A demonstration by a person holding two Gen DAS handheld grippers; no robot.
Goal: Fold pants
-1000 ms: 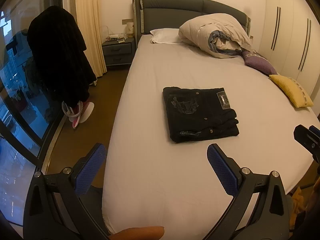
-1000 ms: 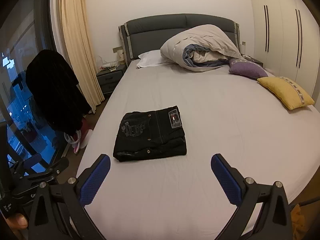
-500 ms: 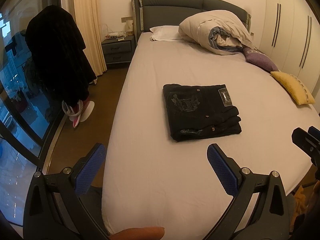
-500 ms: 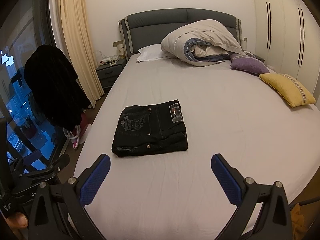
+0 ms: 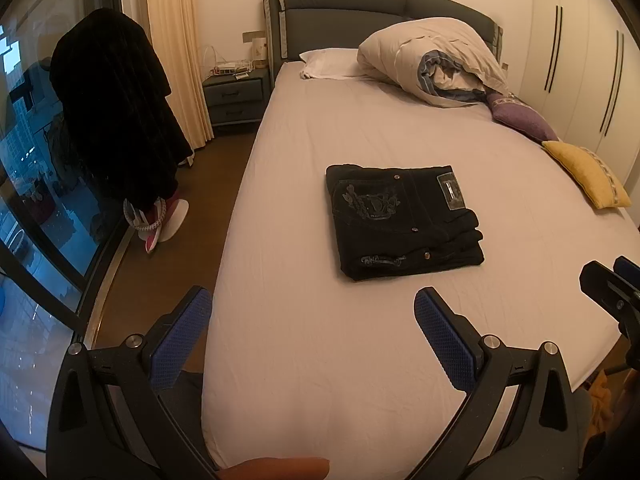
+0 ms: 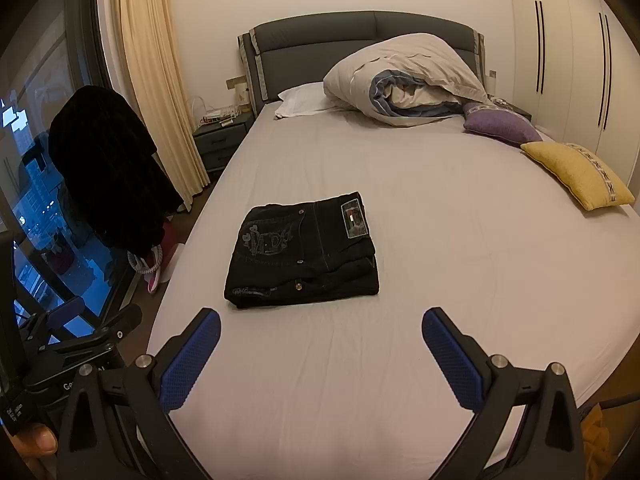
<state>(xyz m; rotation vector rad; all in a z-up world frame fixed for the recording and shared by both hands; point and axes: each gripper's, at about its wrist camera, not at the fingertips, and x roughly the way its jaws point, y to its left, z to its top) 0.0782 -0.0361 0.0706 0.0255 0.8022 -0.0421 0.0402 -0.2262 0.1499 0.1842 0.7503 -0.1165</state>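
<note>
Black gripper (image 6: 320,344) frames, blue textured pads (image 6: 188,364), silver screws.

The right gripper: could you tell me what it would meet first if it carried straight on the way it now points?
Probably the folded black pants, or the bed sheet just short of them. The right gripper, jaws open and empty, aims slightly right of the pile's middle; depth is unclear.

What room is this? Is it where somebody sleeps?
Yes, it looks like a bedroom. There is a big bed with a padded headboard, a pillow and bundled duvet at its head, and a nightstand beside it.
</note>
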